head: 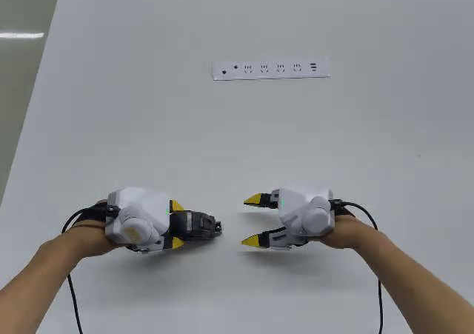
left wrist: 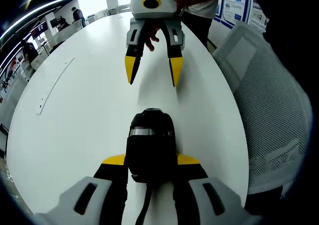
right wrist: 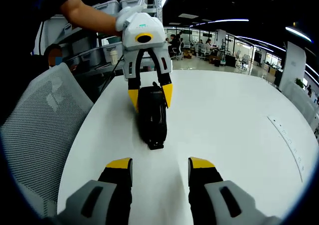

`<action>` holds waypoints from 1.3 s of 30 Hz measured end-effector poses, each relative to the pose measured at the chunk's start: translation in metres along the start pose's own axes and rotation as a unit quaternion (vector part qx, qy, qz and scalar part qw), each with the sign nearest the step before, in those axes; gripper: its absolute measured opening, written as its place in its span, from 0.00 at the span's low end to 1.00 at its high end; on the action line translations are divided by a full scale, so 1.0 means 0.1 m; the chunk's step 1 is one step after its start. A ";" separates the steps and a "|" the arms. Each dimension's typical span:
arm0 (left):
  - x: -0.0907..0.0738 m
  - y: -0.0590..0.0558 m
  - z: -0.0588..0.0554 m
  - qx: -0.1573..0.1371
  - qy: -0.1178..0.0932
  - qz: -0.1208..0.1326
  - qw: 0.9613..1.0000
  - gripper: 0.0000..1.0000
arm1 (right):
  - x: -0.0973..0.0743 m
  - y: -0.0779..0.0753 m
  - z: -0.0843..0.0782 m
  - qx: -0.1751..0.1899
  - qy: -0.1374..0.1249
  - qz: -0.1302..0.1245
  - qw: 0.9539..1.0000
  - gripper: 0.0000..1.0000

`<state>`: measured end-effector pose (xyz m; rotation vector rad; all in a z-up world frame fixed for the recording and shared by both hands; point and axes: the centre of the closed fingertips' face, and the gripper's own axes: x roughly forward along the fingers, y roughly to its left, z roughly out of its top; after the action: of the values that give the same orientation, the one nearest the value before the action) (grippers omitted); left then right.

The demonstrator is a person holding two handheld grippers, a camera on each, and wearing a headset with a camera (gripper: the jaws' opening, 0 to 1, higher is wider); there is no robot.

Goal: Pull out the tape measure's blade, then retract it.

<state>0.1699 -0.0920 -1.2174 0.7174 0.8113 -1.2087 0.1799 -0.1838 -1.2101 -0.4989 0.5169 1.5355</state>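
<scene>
We hold the black tape measure [head: 198, 225] pinched between the jaws of the left gripper [head: 176, 224], one yellow tip pressed against each flat side. Its body sticks out past those tips, low over the white table [head: 222, 141]. Its long axis runs straight along the left jaws. The free end, which carries a small tab in the right gripper view, points at the gap of the right gripper [head: 252, 220]. The blade is not yet drawn out.

The right gripper's jaws are spread wide with nothing between them. They face the tape measure's end, near it but apart. From the left gripper view the case [left wrist: 151, 145] lies just ahead of our own tips, and the right gripper [left wrist: 152, 71] stands open beyond it.

Both hands sit low near the tabletop. The forearms come in from the two near corners, and the grippers are turned inward, nose to nose. A cable trails from each.

Bare table lies between the two sets of tips and on ahead to a white power strip [head: 270, 69], well apart from us. The table's edge runs along the left, and a mesh chair [right wrist: 45, 120] stands beside the table.
</scene>
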 end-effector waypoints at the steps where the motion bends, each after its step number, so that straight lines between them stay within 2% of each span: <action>1: 0.00 0.00 0.00 -0.001 -0.001 -0.001 1.000 0.31 | 0.03 0.00 0.00 0.000 0.000 0.003 1.000 0.44; 6: 0.00 0.00 0.00 -0.001 -0.004 0.005 1.000 0.31 | 0.14 -0.01 0.02 0.001 -0.006 0.011 1.000 0.43; 9: -0.01 0.01 -0.01 -0.017 -0.004 0.004 1.000 0.29 | 0.20 -0.02 0.01 0.002 -0.006 0.013 1.000 0.44; 10: -0.01 0.02 0.00 -0.018 -0.014 0.006 1.000 0.29 | 0.22 -0.03 0.01 0.002 -0.006 0.013 1.000 0.44; 19: -0.02 0.02 0.00 -0.024 -0.018 0.014 0.999 0.28 | 0.38 0.03 0.03 0.001 -0.015 0.031 0.999 0.36; 32: -0.03 0.02 0.01 -0.035 -0.036 0.014 0.999 0.27 | 0.52 0.07 0.01 -0.003 -0.011 0.047 0.999 0.25; 39: -0.02 0.01 0.02 -0.034 -0.041 0.013 0.999 0.27 | 0.55 0.05 0.03 -0.004 -0.016 0.045 0.999 0.21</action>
<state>0.1710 -0.0917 -1.2144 0.6184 0.7695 -1.1735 0.1732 -0.1379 -1.2408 -0.4620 0.5155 1.6295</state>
